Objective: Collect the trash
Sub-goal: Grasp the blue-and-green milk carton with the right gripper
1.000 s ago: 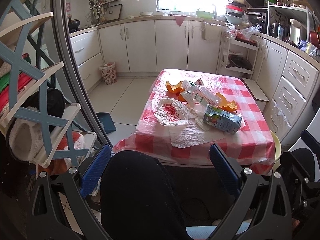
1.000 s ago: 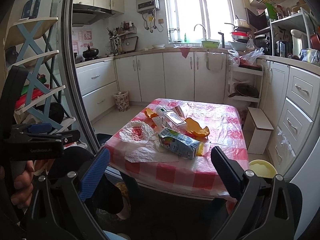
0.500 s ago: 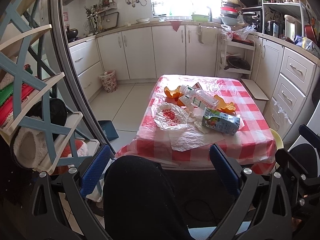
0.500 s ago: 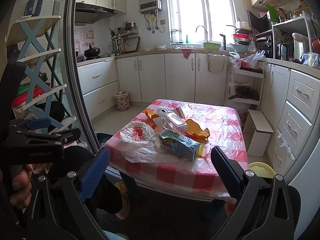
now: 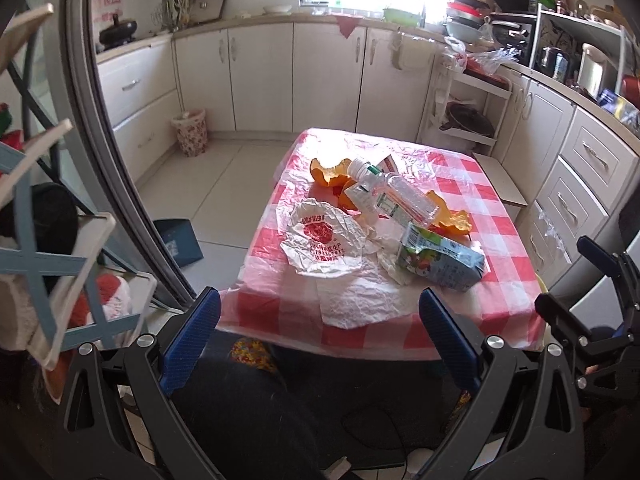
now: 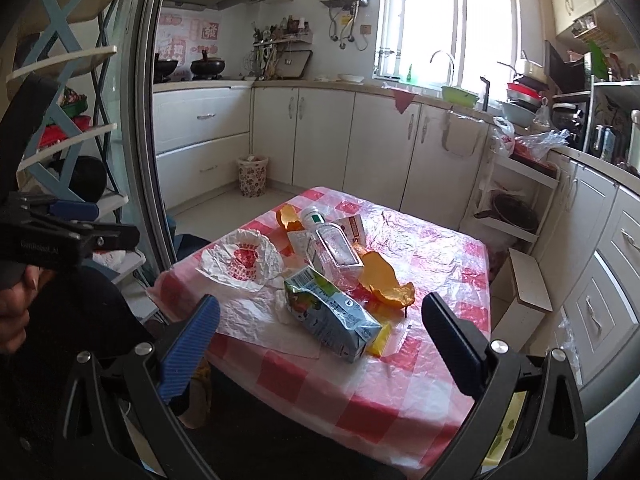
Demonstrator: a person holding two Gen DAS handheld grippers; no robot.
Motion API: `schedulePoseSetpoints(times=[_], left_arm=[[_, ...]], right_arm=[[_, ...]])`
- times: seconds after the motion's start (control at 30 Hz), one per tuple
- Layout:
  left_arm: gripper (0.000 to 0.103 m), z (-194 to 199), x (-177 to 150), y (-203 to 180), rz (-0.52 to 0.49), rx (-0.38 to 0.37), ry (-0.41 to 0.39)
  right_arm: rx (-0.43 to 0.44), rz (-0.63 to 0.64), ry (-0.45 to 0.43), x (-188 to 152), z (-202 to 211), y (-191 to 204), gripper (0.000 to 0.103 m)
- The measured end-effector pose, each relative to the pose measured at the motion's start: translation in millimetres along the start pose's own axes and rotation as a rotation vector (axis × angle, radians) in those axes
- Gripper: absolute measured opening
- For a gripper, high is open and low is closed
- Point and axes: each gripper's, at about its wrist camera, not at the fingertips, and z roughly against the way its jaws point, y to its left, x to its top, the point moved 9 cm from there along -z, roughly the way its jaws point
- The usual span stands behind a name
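Note:
A table (image 5: pixel 504 240) with a red and white checked cloth carries the trash. On it lie a crumpled white bag with red print (image 5: pixel 324 240), a clear plastic bottle (image 5: pixel 390 198), a juice carton (image 5: pixel 440 260), orange peels (image 5: pixel 328 172) and a flat white sheet (image 5: pixel 360 300). My left gripper (image 5: pixel 318 312) hangs open in front of the table's near edge, holding nothing. My right gripper (image 6: pixel 320 312) is open and empty too, a little short of the carton (image 6: pixel 328 312). The right wrist view also shows the bag (image 6: pixel 244 260), the bottle (image 6: pixel 332 244) and a peel (image 6: pixel 384 284).
A flowered waste bin (image 6: pixel 253 176) stands on the floor by the far cabinets. A blue dustpan (image 5: pixel 176 240) leans left of the table beside a door frame (image 5: pixel 108 140) and a blue rack (image 5: pixel 40 240). A white stool (image 6: pixel 528 284) sits at the right. A hand (image 6: pixel 16 312) holds the left gripper.
Both grippers have moved forward toward the table, which now looks larger in both views. Their jaws stay open and the trash has not moved.

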Motion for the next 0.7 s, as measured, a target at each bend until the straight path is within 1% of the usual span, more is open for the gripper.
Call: schedulePoseSetpoints(times=[0.07,0.13,0.27,0.33,0.4,0.47,0.53,0.67,0.7], left_arm=[[0.095,-22.5,9.7,2.1,0.004,0.011,0.024],[0.095,-53.7,18.0,6.5,0.014,0.03,0.07],[0.095,-109.4,24.4,15.3,0.078,0.009,0.187],[0.095,-130.5,25.7,21.5,0.102,0.016,0.216],[0.095,-154.9,27.7,27.0,0.099,0.047,0.246],[0.095,-170.4,29.9,30.3,0.089,0.066,0.256],[0.095,-187.4,32.0,32.8,0.07,0.1,0.27],[0.095,-206.6,34.1,29.2,0.049,0.116,0.311],[0.095,-211.1,34.7,28.7,0.038,0.126,0.32]], right_arm=[[0.036,0.037,0.047,-1.9,-27.8,-4.7,0.097],[0.074,0.077,0.088,-5.6,-52.4,-4.7,0.097],[0.145,0.167,0.193,-16.2,-102.4,-3.8,0.097],[0.175,0.181,0.235,-22.3,-120.6,-4.4,0.097],[0.214,0.175,0.276,-27.9,-136.4,-6.2,0.097],[0.249,0.153,0.315,-32.8,-150.0,-8.9,0.097],[0.263,0.138,0.346,-37.7,-159.1,-10.3,0.097],[0.29,0.152,0.388,-48.6,-164.5,-4.3,0.097],[0.296,0.159,0.396,-51.6,-163.6,-1.9,0.091]])
